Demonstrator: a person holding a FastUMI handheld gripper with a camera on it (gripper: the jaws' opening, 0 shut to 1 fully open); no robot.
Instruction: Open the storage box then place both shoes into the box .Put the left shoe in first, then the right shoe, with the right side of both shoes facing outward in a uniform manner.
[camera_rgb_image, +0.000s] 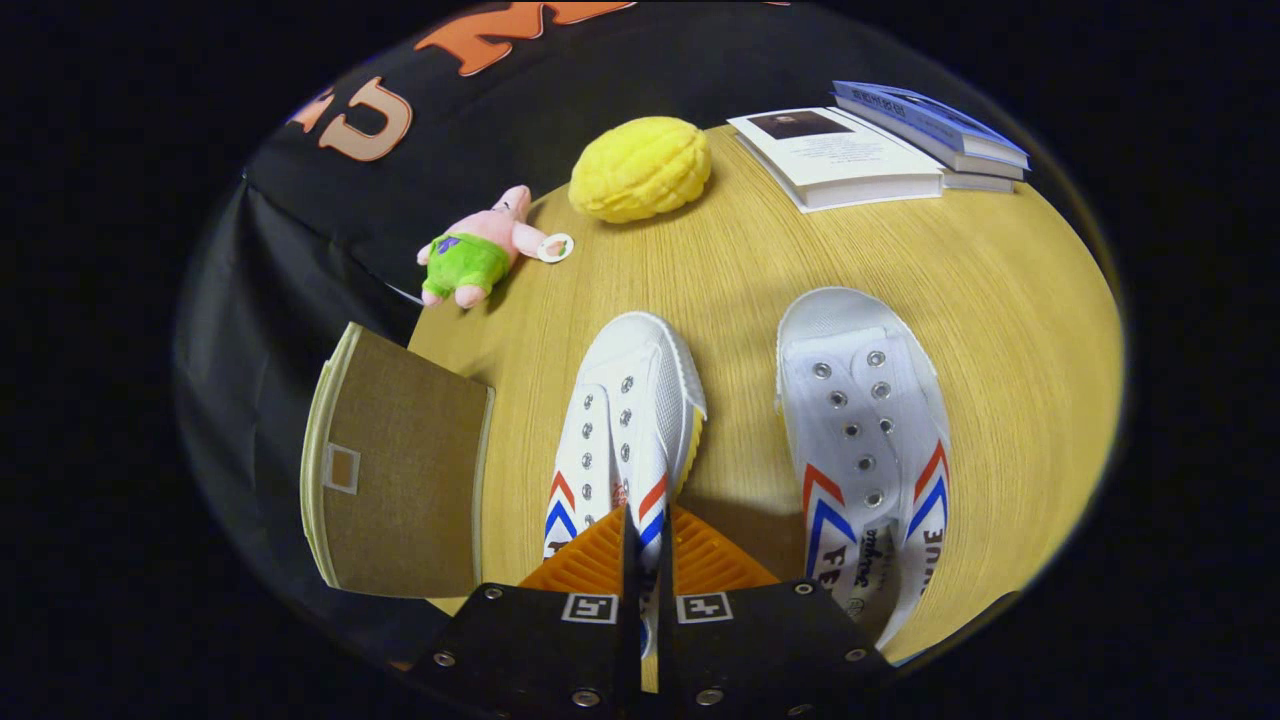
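Observation:
Two white canvas shoes with red and blue chevrons lie on the round wooden table (1000, 290), toes pointing away from me. My gripper (645, 540) is shut on the left shoe (625, 420), its fingers pinching the thin wall at the shoe's opening. This shoe is tilted onto its side, so its yellowish sole edge shows. The right shoe (865, 430) lies flat to the right of the fingers, apart from them. Left of the held shoe is the brown fabric storage box (400, 480) with cream trim and a small label window; its inside is hidden from me.
Beyond the shoes lie a pink and green plush toy (478, 250) and a yellow bumpy cushion (640, 168). At the far right, a white book (850, 155) lies beside a stack of blue ones (930, 120). Black cloth surrounds the table.

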